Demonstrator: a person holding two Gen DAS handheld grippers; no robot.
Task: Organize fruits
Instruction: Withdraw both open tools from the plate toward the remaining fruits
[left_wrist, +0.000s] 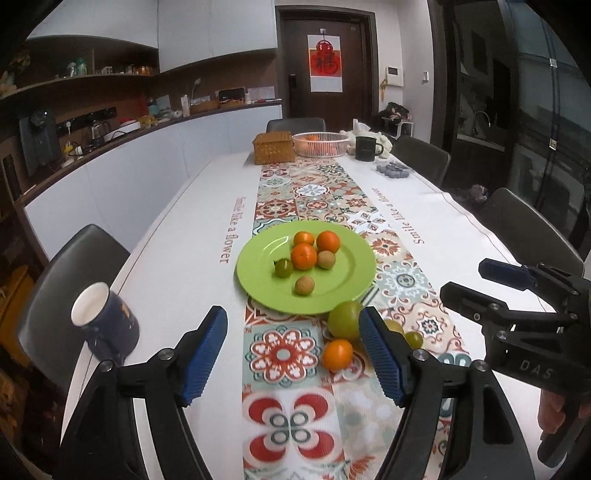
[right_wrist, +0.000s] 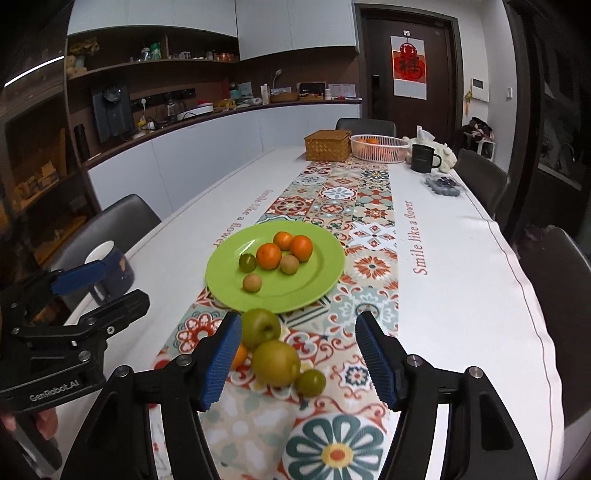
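six fruits already sit on my green plate (left_wrist: 258, 288); an apple (right_wrist: 260, 328), a pear (right_wrist: 275, 363), an orange (left_wrist: 337, 354) and a small green fruit (right_wrist: 311, 383) wait on the surface (nearest me). both fingers, left (left_wrist: 293, 356) and right (right_wrist: 297, 358), released, empty.

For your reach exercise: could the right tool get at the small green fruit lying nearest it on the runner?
Probably yes. The right tool stands open and empty, and the small green fruit lies uncovered on the runner, touching only the large pear.

Both the left gripper (left_wrist: 293, 354) and right gripper (right_wrist: 297, 356) are showing black frames, silver screws and ribbed blue pads (right_wrist: 221, 363).
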